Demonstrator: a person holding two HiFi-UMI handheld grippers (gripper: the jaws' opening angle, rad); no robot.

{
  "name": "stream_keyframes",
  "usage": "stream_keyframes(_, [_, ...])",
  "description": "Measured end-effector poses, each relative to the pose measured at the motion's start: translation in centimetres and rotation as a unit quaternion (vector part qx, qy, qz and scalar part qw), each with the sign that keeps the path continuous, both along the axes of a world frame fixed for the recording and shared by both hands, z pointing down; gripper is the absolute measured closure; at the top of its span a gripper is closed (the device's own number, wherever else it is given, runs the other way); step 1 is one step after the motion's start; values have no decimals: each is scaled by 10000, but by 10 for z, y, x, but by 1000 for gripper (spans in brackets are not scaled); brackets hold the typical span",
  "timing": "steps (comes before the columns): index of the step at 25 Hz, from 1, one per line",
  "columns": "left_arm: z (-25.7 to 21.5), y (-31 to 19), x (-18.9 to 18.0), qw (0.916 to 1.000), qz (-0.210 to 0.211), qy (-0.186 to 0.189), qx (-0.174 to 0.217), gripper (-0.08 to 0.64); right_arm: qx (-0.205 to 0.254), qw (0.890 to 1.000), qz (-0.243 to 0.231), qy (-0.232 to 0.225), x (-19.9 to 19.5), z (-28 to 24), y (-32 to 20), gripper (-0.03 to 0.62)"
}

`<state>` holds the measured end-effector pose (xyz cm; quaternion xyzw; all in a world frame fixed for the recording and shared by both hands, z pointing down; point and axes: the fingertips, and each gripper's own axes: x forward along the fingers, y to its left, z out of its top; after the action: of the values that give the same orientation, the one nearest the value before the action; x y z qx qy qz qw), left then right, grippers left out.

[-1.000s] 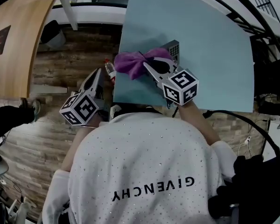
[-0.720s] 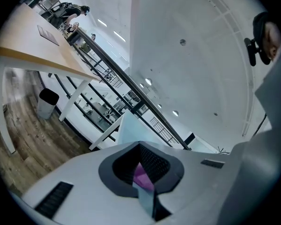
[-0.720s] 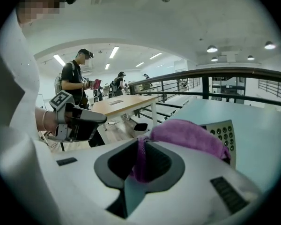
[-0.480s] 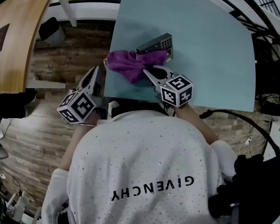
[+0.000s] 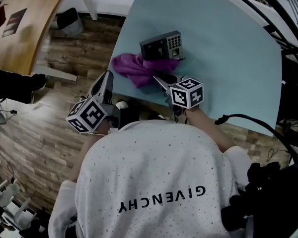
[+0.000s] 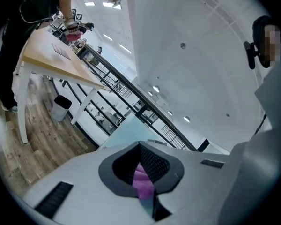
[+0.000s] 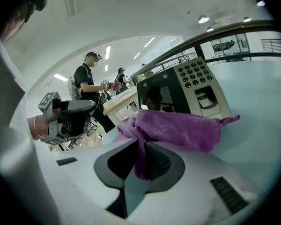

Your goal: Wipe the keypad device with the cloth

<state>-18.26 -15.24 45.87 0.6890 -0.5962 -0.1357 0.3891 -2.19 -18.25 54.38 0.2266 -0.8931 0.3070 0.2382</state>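
On the pale blue tabletop (image 5: 228,48), toward its left edge, stands the dark grey keypad device (image 5: 161,45). It has a dark screen on one side of its face and a light panel of round buttons on the other. The face leans back, turned toward the person.

- Crumpled purple microfibre cloth (image 5: 134,67) lies just in front of the device and reaches out to the table's left edge. In the right gripper view it covers the foot of the device's face; keypad and screen show clear above it.
- Right gripper (image 5: 156,77) is low over the table, jaws closed on a fold of the cloth. Its own view shows the purple pinched in the slit between them, the rest bunched ahead toward the device.
- Left gripper (image 5: 108,76) is off the table, over the brown wood-plank floor (image 5: 35,133), tip just beside the table edge and near the cloth's end. Jaws drawn together to a thin slit – a sliver of purple shows through it. Whether it touches the cloth, cannot tell.
- Curved light-wood table (image 5: 25,38) stands well apart at upper left, with a grey waste bin (image 5: 69,20) on the floor beside it.
- Black cable (image 5: 248,125) loops off the table's near right edge.
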Motion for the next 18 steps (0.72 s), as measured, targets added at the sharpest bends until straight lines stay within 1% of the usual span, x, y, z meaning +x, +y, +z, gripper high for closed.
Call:
stream_keyframes(2, [-5, 9, 13, 9999, -147, -26, 16, 560, -20, 9999, -96, -114, 3, -5, -2, 545])
stream_keyframes(4, [-8, 18, 23, 9995, -306, -93, 3, 559, 62, 9988, -280, -388, 2, -21, -3, 545])
stream_keyframes(7, [-15, 36, 35, 9984, -545, -120, 60, 560, 221, 9907, -578, -1210, -1, -71, -3, 546])
stream_keyframes(9, [-23, 48, 46, 9979, -603, -92, 199, 560, 415, 9824, -617, -1711, 4, -111, -4, 546])
stream_keyframes(11, [-32, 58, 60, 9973, -628, -59, 363, 560, 703, 9753, -543, -2022, 17, -148, -5, 548])
stream_keyframes(13, [-40, 64, 73, 9971, -609, -90, 458, 560, 1032, 9695, -362, -2192, 38, -181, -10, 546])
stream_keyframes(16, [-51, 68, 94, 9971, -523, -249, 490, 560, 1509, 9629, -22, -2237, 78, -218, -18, 548])
stream_keyframes(18, [-56, 71, 105, 9965, -475, -386, 565, 560, 1783, 9589, 179, -2200, 105, -231, -18, 548])
